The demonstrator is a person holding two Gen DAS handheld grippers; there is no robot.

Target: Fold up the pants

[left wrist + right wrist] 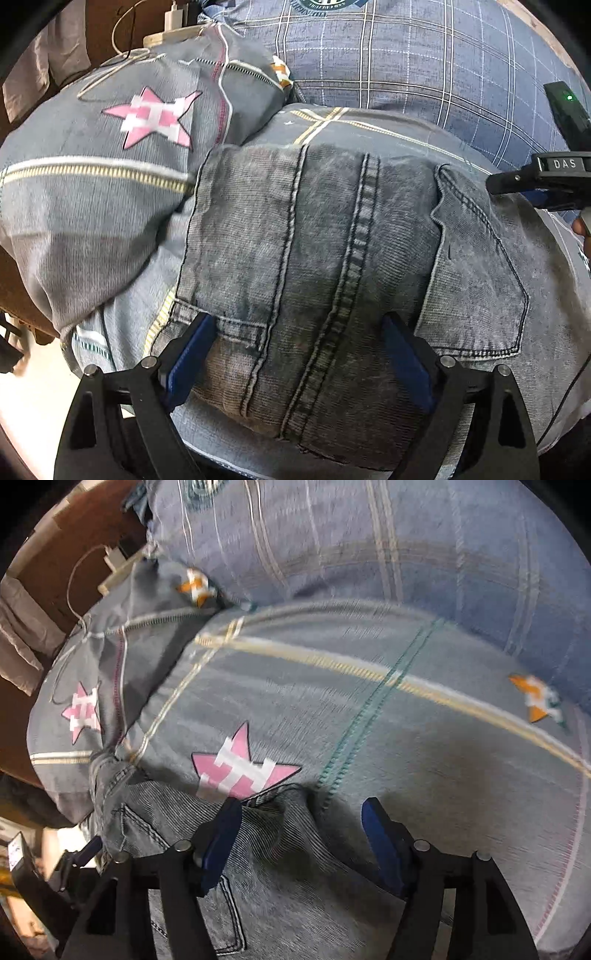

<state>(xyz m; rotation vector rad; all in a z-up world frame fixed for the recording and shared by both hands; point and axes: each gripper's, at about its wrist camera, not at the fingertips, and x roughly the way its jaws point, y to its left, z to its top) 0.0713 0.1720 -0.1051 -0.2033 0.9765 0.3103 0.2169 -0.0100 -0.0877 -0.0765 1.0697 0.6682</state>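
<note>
The right gripper (pixel 301 834) fingers stand apart over the jeans (pixel 177 830) (grey denim), the bedsheet (pixel 406 738) beyond them.

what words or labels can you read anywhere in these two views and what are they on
"DAS": white letters on the black body of the right gripper, at the right edge of the left wrist view.
Round green and white emblem on the plaid bedding, top of the left wrist view: lettering cut off and too small to read.
Nothing legible on the jeans or the star-print pillow.
</note>
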